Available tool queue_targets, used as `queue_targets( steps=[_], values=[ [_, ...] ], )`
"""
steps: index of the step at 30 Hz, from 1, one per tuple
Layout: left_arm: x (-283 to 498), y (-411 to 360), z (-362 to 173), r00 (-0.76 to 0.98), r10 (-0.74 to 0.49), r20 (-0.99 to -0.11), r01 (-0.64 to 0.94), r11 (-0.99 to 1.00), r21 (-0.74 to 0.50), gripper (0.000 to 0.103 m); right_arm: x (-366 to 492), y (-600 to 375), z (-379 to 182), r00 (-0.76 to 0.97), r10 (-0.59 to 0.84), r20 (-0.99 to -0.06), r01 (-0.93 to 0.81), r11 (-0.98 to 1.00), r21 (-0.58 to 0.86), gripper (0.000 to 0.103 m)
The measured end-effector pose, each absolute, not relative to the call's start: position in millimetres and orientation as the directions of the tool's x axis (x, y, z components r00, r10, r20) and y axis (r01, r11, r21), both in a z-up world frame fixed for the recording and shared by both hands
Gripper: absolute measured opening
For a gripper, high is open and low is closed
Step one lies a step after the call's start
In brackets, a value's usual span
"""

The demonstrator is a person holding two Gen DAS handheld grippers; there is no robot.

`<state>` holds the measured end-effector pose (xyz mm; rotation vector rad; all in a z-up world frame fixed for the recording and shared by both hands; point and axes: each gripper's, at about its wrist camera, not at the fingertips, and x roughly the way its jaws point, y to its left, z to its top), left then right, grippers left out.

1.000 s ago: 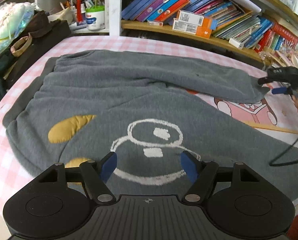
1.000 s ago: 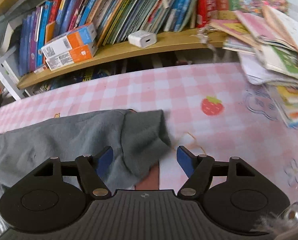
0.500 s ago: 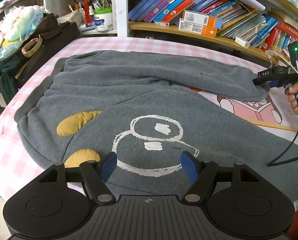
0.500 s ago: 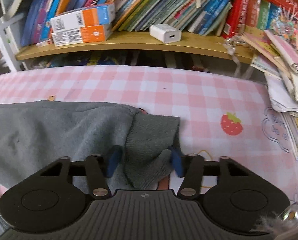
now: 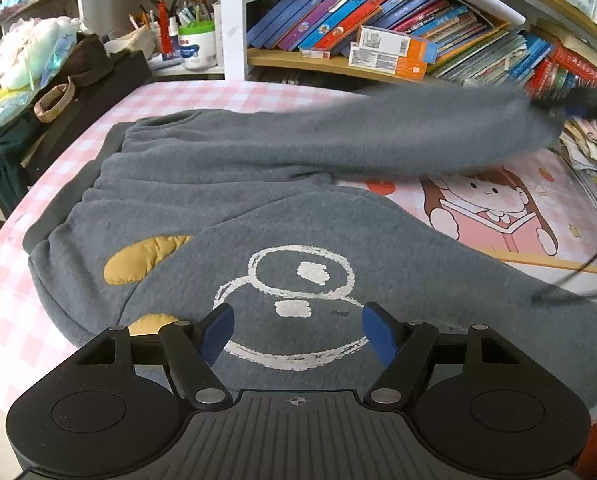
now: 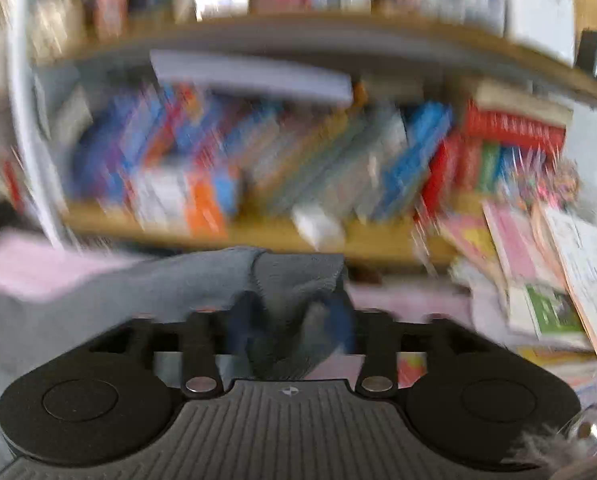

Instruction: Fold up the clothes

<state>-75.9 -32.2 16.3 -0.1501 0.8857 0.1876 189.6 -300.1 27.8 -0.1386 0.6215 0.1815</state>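
A grey sweatshirt (image 5: pixel 258 200) with a white printed figure and mustard patches lies flat on the pink checked tablecloth (image 5: pixel 2 320). My left gripper (image 5: pixel 297 334) hangs open over the print near the hem, with nothing between its blue pads. The far sleeve (image 5: pixel 418 132) is raised off the table and stretches to the right. My right gripper (image 6: pixel 294 320) holds the sleeve's ribbed cuff (image 6: pixel 298 276) between its pads. Its jaws are opening slightly, and the cuff still hangs from them. The right wrist view is badly blurred.
Bookshelves (image 5: pixel 378 40) packed with books run along the far side of the table. Loose books and papers (image 6: pixel 558 280) are piled at the right. A black cable (image 5: pixel 594 256) crosses the cartoon mat. A dark bag and clutter (image 5: pixel 98 76) sit at the left.
The right gripper closed on the sleeve cuff, then lifted it off the table; its view has swung up toward the shelves. The left gripper has barely moved.
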Motion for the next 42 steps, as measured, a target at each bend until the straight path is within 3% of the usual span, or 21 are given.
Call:
queue_targets(
  steps=[3,6,9,11,12,16,20,26,27,29,31,42],
  values=[
    [-78.1,-30.0,16.8,0.620,0.106,-0.777,-0.226,0.973,-0.048,0.073,199.4,-310.7,7.5,0.761,0.080,-0.643,-0.171,0.982,-0.080,0.049],
    [-78.9,-26.8,15.4,0.614,0.111,-0.782,-0.241,0.969,-0.052,0.074,196.4,-317.9,5.1,0.747,0.138,-0.650,-0.197,0.980,-0.019,0.049],
    [-78.4,-24.8,15.1,0.613,0.112,-0.782,-0.250,0.967,-0.057,0.074,187.6,-305.8,0.4,0.710,0.235,-0.664,-0.294,0.956,0.024,0.042],
    [-78.4,-24.5,15.3,0.613,0.114,-0.782,-0.251,0.966,-0.055,0.074,184.8,-296.9,-6.9,0.661,0.294,-0.690,-0.359,0.932,0.053,0.018],
    [-78.9,-25.8,16.0,0.614,0.116,-0.781,-0.243,0.969,-0.047,0.074,183.1,-292.8,-12.6,0.633,0.308,-0.710,-0.380,0.923,0.061,0.012],
    [-82.5,-27.8,17.8,0.615,0.125,-0.778,-0.229,0.973,-0.025,0.074,207.0,-292.4,-34.4,0.569,0.264,-0.779,-0.327,0.941,0.080,0.000],
    [-89.7,-20.7,18.6,0.610,0.144,-0.779,-0.259,0.966,-0.025,0.074,232.6,-300.7,-37.8,0.579,0.238,-0.780,-0.274,0.958,0.089,0.000],
    [-98.4,-11.1,22.0,0.614,0.164,-0.772,-0.291,0.956,-0.028,0.074,249.7,-289.5,-38.4,0.622,0.182,-0.761,-0.313,0.949,-0.029,0.000],
    [-99.5,-10.7,22.2,0.615,0.167,-0.771,-0.293,0.956,-0.027,0.075,248.2,-289.2,-37.5,0.623,0.183,-0.760,-0.322,0.946,-0.036,0.003],
    [-101.5,-9.6,21.4,0.614,0.170,-0.771,-0.300,0.953,-0.029,0.075,242.9,-288.4,-35.0,0.631,0.191,-0.752,-0.336,0.941,-0.042,0.021],
    [-100.9,-8.3,20.4,0.614,0.171,-0.771,-0.303,0.953,-0.030,0.075,225.3,-286.2,-29.8,0.644,0.212,-0.735,-0.345,0.938,-0.031,0.033],
    [-83.4,-5.6,17.7,0.620,0.153,-0.769,-0.267,0.964,-0.023,0.076,95.4,-275.3,-10.2,0.583,0.407,-0.703,-0.484,0.869,0.101,0.036]
  ],
)
